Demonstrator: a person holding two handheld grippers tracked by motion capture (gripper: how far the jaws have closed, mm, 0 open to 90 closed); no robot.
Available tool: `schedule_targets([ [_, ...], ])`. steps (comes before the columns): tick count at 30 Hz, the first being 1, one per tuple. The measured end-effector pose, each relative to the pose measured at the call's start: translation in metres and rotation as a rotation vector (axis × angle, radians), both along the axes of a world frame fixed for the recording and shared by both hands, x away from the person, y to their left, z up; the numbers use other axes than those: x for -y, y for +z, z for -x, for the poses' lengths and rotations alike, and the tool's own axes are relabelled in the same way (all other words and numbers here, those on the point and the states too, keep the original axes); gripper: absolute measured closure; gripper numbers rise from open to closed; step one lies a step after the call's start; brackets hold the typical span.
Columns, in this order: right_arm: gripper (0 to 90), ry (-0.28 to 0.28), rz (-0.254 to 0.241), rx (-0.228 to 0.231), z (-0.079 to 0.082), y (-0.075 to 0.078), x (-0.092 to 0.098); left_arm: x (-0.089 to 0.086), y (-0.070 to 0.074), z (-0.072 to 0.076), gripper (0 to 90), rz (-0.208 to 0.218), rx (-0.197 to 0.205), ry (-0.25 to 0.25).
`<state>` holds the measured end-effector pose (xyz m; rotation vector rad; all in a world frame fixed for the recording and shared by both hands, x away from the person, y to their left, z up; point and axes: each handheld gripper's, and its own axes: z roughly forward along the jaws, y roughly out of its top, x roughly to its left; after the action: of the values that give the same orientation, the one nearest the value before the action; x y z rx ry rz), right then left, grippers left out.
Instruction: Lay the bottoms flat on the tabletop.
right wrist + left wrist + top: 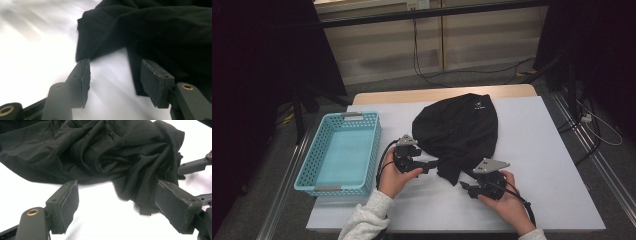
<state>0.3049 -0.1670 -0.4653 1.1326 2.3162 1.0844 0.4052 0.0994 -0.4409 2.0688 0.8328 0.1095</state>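
Black garment (457,132) lay bunched mid-worktop (542,165) beside an empty blue basket (343,152); left gripper (432,164) and right gripper (465,186), both open and empty, flanked its near hem, best pinched at separate corners before lifting.

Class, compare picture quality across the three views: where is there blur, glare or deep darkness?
High view: dark edges, evenly lit table. Left gripper view: sharp, folds of the black garment readable. Right gripper view: tabletop washed out by glare, near jaws soft, garment nearly featureless.
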Motion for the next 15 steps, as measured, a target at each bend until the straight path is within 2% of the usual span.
schedule_targets([
  [3,46.0,-0.003,-0.029,-0.014,-0.002,-0.001,-0.007,-0.002,0.000,0.001,20.1,0.002,-0.003,0.004],
  [8,49.5,-0.014,-0.048,-0.034,-0.008,-0.003,-0.018,-0.005,0.000,0.003,20.2,0.002,-0.003,0.008],
  [15,69.8,-0.055,-0.052,-0.031,-0.013,-0.003,-0.024,-0.007,-0.002,0.005,20.1,-0.001,-0.004,0.013],
])
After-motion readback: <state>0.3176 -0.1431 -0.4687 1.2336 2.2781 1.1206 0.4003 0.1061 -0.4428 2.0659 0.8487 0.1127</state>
